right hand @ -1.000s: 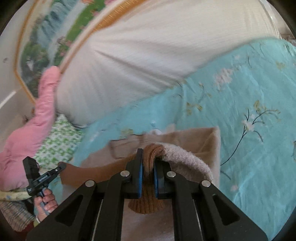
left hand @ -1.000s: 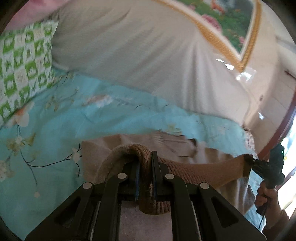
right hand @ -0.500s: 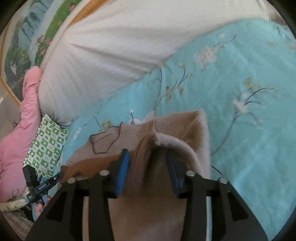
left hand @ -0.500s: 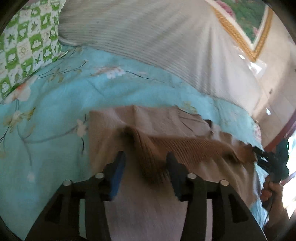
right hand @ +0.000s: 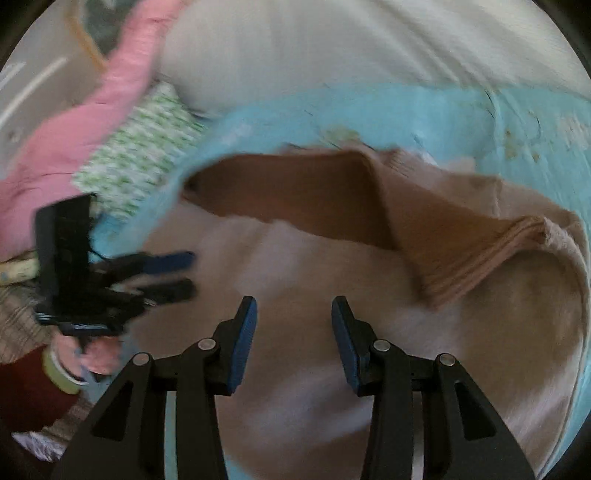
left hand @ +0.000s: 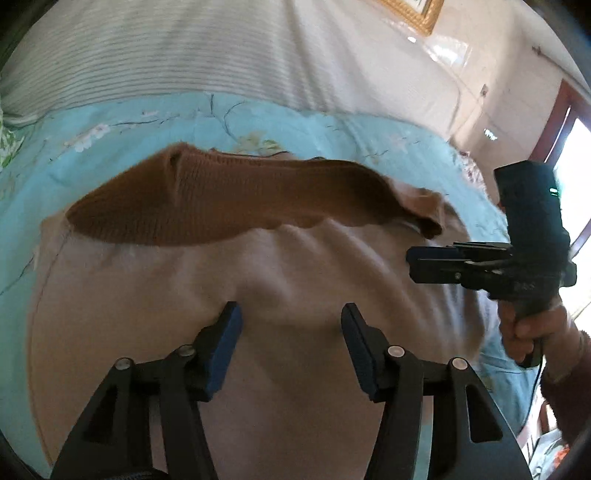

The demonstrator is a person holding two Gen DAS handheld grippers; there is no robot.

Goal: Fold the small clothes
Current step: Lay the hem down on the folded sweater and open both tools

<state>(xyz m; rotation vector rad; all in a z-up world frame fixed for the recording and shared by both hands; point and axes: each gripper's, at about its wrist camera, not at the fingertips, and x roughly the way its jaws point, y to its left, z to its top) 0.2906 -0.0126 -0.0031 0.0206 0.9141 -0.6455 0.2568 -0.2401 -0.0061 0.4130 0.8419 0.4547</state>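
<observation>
A small tan knit sweater [left hand: 288,369] lies on the blue floral bedsheet [left hand: 122,122], with its darker brown ribbed hem [left hand: 229,203] folded over the far part. My left gripper [left hand: 290,325] is open just above the pale fabric, holding nothing. My right gripper [right hand: 291,314] is open over the same sweater [right hand: 295,369], empty; the ribbed cuff [right hand: 476,258] lies to its right. Each gripper shows in the other's view: the right one [left hand: 417,266] at the sweater's right edge, the left one [right hand: 184,273] at the left.
A large white striped pillow [left hand: 221,51] lies behind the sweater. A green-and-white patterned cushion [right hand: 136,155] and a pink garment [right hand: 74,136] sit at the left. A framed picture [left hand: 417,14] hangs on the wall; a doorway [left hand: 569,140] is at the right.
Both grippers were shut on the sweater's hem one second ago. They have opened, let the hem drop onto the sweater, and drawn back toward me.
</observation>
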